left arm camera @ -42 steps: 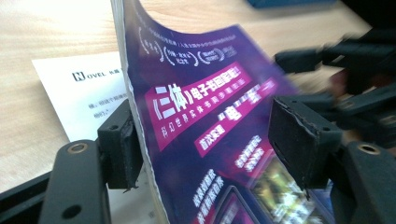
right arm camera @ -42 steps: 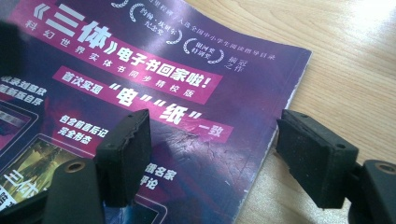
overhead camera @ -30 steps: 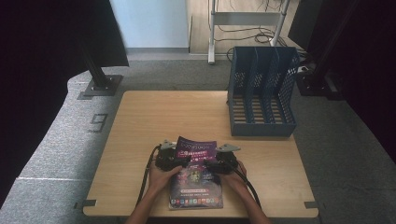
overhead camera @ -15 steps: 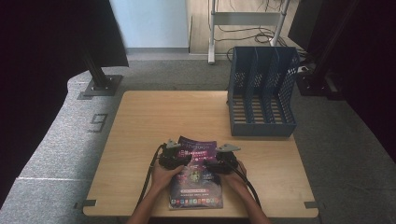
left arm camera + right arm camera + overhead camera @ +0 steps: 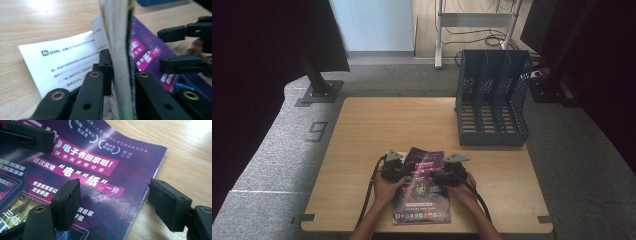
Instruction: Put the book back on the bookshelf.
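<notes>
- left gripper point(image 5: 117, 82), nearest at about seven o'clock on the table, has just been closing its jaws and now clamps the lifted left edge of the glossy purple paperback magazine point(image 5: 422, 186); in the left gripper view the stack of pages stands upright between the black pads.
- right gripper point(image 5: 113, 202), at five o'clock, stands released, its jaws wide astride the magazine's right edge, one pad over the cover, the other over bare wood, neither pressing.
- the magazine lies at six o'clock near the front edge of the light wooden table point(image 5: 377, 125), a loose white printed sheet point(image 5: 65, 65) lying beside it under the raised edge.
- farther off at one to two o'clock stands the blue slatted plastic file rack point(image 5: 492, 100), its compartments looking bare.
- judged step: securing the magazine for pick-up. next move likely calls for the right jaws to pinch the right edge, then a level lift of both hands toward the rack without bending the spine or dragging the loose sheet.
</notes>
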The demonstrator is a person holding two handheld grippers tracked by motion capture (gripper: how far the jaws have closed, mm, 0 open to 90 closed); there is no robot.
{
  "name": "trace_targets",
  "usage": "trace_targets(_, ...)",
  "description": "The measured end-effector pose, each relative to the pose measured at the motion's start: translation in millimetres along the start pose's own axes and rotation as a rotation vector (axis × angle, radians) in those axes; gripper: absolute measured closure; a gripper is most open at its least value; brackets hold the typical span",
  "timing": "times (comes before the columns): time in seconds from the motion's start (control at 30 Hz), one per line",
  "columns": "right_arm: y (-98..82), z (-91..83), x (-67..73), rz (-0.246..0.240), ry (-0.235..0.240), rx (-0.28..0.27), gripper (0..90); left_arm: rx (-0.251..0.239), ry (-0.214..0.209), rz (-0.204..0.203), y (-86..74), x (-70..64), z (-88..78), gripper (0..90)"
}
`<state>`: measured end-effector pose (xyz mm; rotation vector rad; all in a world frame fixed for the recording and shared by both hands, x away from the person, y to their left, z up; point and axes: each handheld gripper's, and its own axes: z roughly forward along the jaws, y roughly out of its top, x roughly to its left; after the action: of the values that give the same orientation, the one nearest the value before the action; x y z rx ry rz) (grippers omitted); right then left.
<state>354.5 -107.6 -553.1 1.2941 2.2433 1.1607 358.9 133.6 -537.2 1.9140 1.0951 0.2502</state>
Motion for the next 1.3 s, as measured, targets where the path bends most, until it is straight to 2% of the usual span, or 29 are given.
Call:
trace_targets(0.1, 0.1, -0.2, -0.2, -0.002, 0.001, 0.000, 26.2, -0.022, -0.019, 0.000, 2.1, -2.6, -3.3, 86.8)
trace_targets(0.23, -0.1, -1.5, -3.3, -0.003, -0.006, -0.010, 27.3, -0.048, -0.033, 0.025, 6.6, -8.4, -8.5, 87.8)
trace_targets(0.5, 1.5, -5.4, -8.3, -0.009, -0.017, -0.028, 27.5, -0.076, -0.051, 0.064, 7.8, -11.0, -12.5, 87.9)
trace_targets(0.93, 6.0, -12.6, -17.2, 0.024, 0.034, -0.066, 25.7, -0.114, -0.088, 0.106, 14.7, -18.7, -23.7, 88.1)
trace_targets(1.07, 6.3, -12.7, -19.5, 0.030, 0.052, -0.074, 25.0, -0.124, -0.097, 0.104, 15.9, -20.5, -26.2, 88.1)
trace_targets(1.3, 6.1, -11.0, -22.7, 0.062, 0.083, -0.084, 24.4, -0.134, -0.113, 0.140, 21.7, -28.7, -29.4, 88.1)
